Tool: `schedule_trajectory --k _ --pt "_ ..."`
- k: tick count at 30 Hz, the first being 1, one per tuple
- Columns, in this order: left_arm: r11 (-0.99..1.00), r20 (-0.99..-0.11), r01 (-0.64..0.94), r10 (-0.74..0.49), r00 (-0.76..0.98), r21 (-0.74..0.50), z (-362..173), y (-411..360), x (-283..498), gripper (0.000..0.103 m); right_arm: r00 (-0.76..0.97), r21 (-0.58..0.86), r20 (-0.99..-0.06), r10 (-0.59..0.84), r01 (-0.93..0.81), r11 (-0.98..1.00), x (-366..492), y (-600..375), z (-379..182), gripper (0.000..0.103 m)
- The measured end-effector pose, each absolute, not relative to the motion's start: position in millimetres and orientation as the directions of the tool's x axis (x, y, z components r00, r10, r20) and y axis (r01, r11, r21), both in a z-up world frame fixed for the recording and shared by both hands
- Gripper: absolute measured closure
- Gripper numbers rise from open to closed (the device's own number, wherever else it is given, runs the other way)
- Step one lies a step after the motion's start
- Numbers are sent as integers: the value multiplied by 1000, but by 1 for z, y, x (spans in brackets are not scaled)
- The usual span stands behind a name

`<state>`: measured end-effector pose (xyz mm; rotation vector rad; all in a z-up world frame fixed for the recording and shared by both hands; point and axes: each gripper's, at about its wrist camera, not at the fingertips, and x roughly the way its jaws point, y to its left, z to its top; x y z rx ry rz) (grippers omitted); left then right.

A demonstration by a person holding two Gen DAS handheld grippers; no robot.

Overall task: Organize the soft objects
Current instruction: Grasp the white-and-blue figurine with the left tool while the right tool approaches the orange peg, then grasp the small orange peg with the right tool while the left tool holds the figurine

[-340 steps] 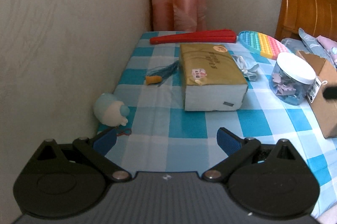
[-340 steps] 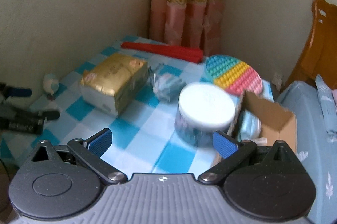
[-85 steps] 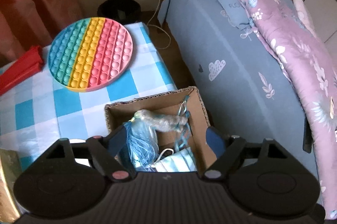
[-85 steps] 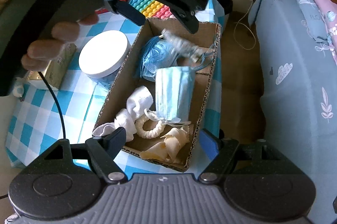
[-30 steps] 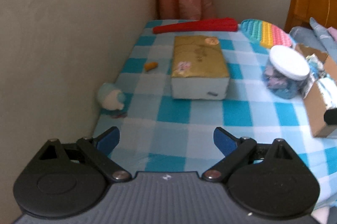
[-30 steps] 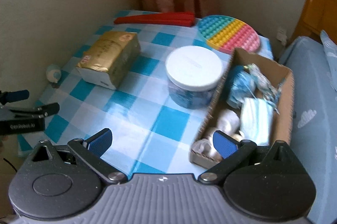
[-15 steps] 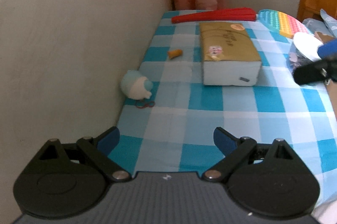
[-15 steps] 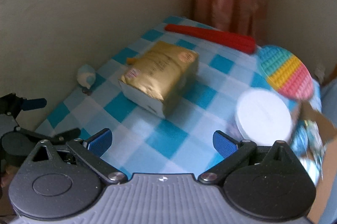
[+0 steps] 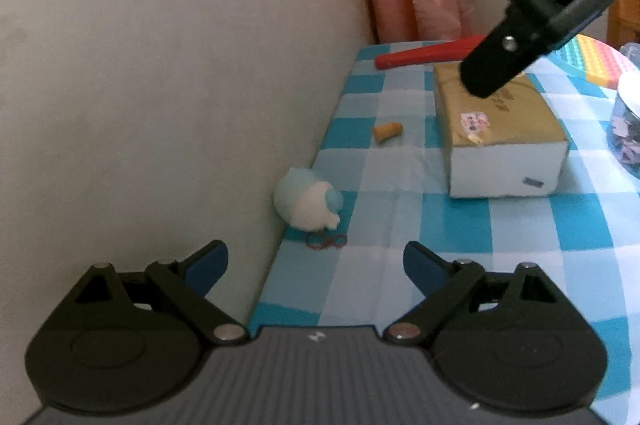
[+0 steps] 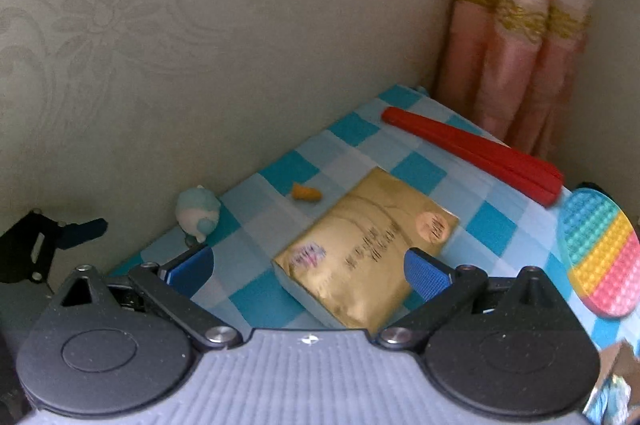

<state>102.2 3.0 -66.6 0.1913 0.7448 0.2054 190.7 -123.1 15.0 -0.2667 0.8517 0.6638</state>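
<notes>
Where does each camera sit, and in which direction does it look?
Left wrist: behind the open left gripper, looking down the table along the wall; the right gripper's black finger crosses top right.
Right wrist: behind the open right gripper, over the gold tissue pack, facing the corner.
Shared: tissue pack, plush toy.

A small round plush toy (image 9: 309, 203), pale blue above and white below with a darker blue nub, lay on its side at the checked tablecloth's (image 9: 400, 225) edge, against the wall. A gold-wrapped soft tissue pack (image 9: 496, 129) with white ends lay flat, well apart from the toy.
</notes>
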Motion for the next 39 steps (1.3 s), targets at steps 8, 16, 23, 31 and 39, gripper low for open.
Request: schedule_trajectory --k 8,16,23,31,39 --pt "949 -640 -177 308 704 263 -82 0 135 33 445 69 -767 462 -659 749 208 -117 8 0" --pt "934 -619 -218 352 702 284 -94 -1 150 34 430 82 -766 478 -672 736 222 -111 6 0" --pt "928 -611 -266 372 699 260 -97 6 154 47 410 79 -775 482 -693 717 234 -98 2 2" --pt "930 -608 -299 367 704 215 -99 12 153 54 387 41 -788 480 -743 668 249 -74 1 16" --pt "936 -617 -294 348 706 191 -97 15 150 56 324 33 -839 438 -772 635 278 -39 -15 30"
